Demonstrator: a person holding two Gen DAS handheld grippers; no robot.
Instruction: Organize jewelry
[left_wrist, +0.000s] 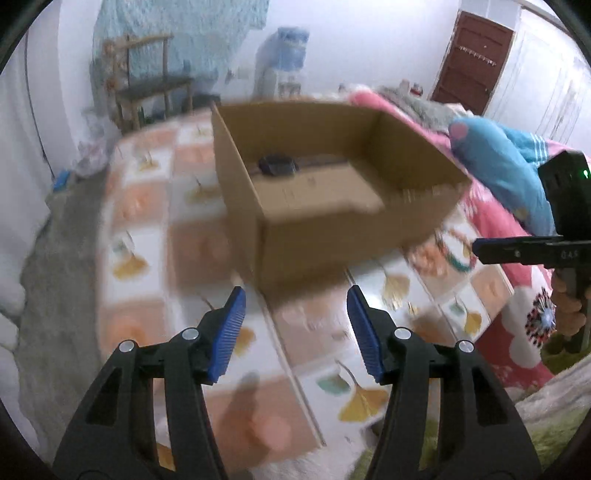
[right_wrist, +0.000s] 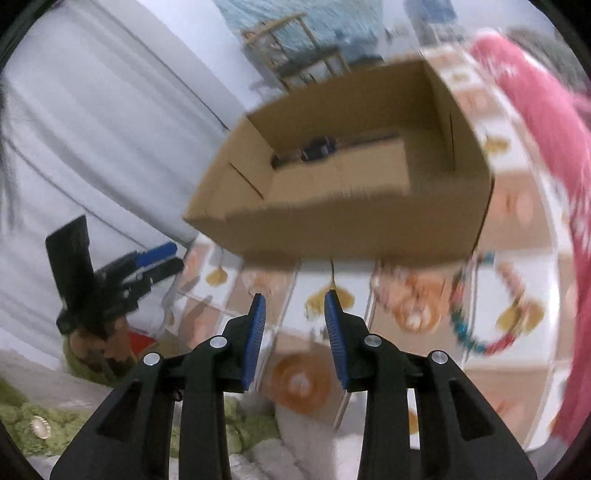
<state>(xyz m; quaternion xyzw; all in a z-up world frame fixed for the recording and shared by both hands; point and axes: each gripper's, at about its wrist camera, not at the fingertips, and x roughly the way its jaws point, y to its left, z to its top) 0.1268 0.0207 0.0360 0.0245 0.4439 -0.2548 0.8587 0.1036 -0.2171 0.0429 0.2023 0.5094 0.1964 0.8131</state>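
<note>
Left wrist view: the left gripper (left_wrist: 295, 314) hangs above a sheet (left_wrist: 140, 229) printed with orange squares and yellow leaves. Its 2 blue pads (left_wrist: 229, 332) stand well apart, and nothing lies between them. Beyond the fingertips sits an open cardboard box (left_wrist: 332, 236), blurred by motion. A dark watch (left_wrist: 277, 165) lies on the box floor near the far wall, with its strap stretched to the right. At the right edge the right gripper (left_wrist: 480, 249) enters from the side, held by a hand (left_wrist: 567, 310). A blue cushion (left_wrist: 498, 162) and a pink blanket (left_wrist: 491, 221) lie behind it.

Right wrist view: the right gripper (right_wrist: 293, 325) points down at the same sheet, just in front of the box (right_wrist: 351, 236). Its pads (right_wrist: 255, 339) are parted by a narrower gap than the left pair, and they hold nothing. The watch (right_wrist: 317, 149) shows again inside the box against the far wall. To the right of the box, on the sheet, lies a beaded necklace (right_wrist: 476, 332) in teal, red and white, smeared by motion; an orange bangle (right_wrist: 413, 306) lies just beside it. The left gripper (right_wrist: 162, 258) appears at the left, seen side-on. A white curtain (right_wrist: 92, 129) hangs behind it.
</note>
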